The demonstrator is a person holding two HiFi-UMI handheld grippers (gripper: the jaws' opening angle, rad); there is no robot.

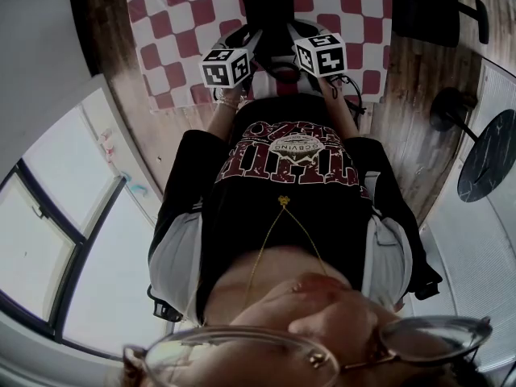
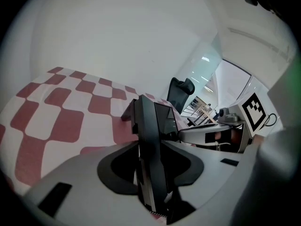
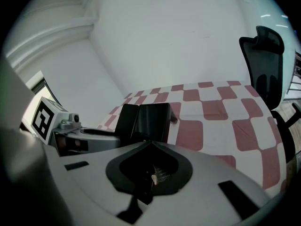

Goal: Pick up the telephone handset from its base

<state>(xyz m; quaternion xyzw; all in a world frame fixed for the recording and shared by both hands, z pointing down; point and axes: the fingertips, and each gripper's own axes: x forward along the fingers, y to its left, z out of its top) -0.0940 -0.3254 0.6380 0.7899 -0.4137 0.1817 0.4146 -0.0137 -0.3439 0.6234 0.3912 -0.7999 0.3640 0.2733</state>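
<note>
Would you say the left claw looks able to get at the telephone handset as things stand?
Probably yes. The left claw has its jaws apart, and the black telephone handset stands upright right between them with nothing blocking it. The right claw sits shut off to one side.

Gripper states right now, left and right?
Left gripper: open, black telephone between its jaws.
Right gripper: shut, holding nothing.

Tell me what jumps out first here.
A black telephone sits on a red-and-white checked cloth at the top of the head view. The left gripper has its jaws open with part of the telephone between them, while the right gripper, jaws shut, hangs just short of it.
</note>
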